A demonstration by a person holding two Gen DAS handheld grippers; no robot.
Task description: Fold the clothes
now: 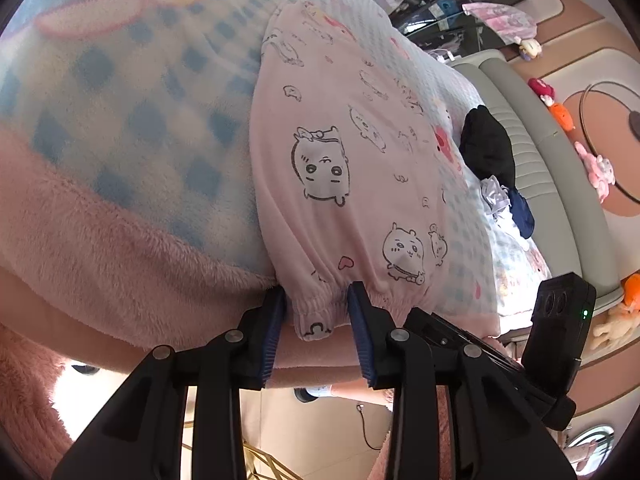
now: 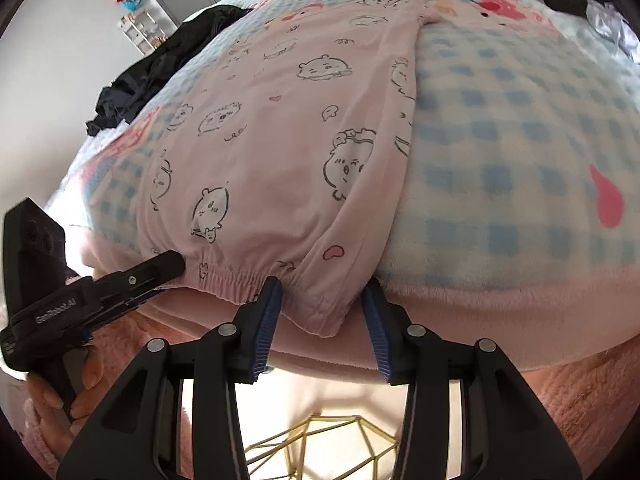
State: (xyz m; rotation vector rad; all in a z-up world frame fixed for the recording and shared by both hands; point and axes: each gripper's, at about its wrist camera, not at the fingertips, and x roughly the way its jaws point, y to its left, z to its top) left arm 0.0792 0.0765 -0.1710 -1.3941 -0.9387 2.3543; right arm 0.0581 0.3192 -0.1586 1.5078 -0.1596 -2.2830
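Both tongs [image 1: 318,292] [image 2: 326,284] gape around the pink pajama waistband [image 2: 240,278], unclamped.

Soft matt pink cloth pyjama trousers [image 1: 352,184]

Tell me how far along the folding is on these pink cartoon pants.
Done: the pink pants lie spread flat on the checked blanket. In hand: the left gripper and right gripper sit open around the elastic waistband, not yet clamped. Left: every fold, plus the dark clothes piled further back.
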